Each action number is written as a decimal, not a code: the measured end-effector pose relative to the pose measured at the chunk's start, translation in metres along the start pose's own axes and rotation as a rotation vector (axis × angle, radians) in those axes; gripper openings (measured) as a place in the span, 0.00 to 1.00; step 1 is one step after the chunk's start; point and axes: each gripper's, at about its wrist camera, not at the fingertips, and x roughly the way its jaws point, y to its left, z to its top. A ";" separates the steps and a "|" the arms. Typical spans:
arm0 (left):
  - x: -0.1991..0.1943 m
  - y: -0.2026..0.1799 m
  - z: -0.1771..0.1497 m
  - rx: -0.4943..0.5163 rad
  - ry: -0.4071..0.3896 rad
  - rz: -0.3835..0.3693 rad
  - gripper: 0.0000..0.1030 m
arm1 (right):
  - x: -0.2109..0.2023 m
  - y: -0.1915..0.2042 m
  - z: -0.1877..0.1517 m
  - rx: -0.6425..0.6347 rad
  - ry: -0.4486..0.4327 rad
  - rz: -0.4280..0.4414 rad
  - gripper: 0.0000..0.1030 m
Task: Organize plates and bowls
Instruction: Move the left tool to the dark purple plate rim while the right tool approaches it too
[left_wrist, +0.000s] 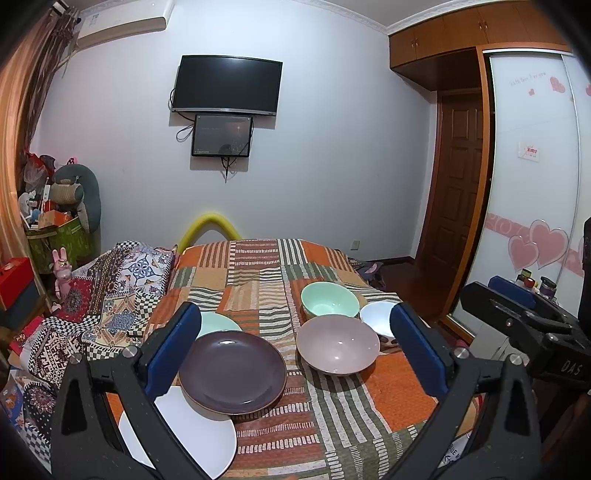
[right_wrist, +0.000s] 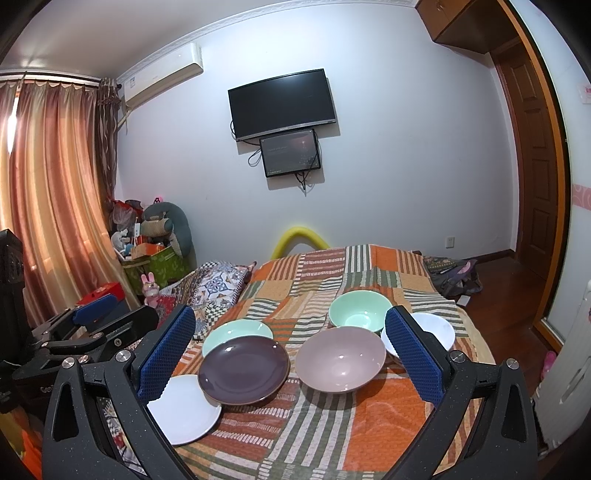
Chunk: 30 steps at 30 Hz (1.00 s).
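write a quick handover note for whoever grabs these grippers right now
Left gripper and right gripper: both open, empty, held above the bed.
Plates on the left: purple plate overlaps the white plate and the green plate.
Bowls on the right, close together: pink bowl, green bowl, white bowl.
Nothing stacked yet; all sorting remains.

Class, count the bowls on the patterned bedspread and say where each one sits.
3. The pink bowl is nearest, the green bowl sits behind it, and the white bowl is to their right, partly hidden by a blue finger. The three plates lie to their left.
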 end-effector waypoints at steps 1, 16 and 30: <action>0.001 0.001 0.000 -0.001 0.002 0.000 1.00 | 0.000 0.000 -0.001 0.000 0.000 -0.002 1.00; 0.048 0.032 -0.031 -0.035 0.196 -0.002 1.00 | 0.037 -0.001 -0.026 -0.016 0.131 -0.006 0.99; 0.105 0.093 -0.073 -0.090 0.373 0.078 0.81 | 0.098 0.004 -0.062 0.007 0.346 0.046 0.82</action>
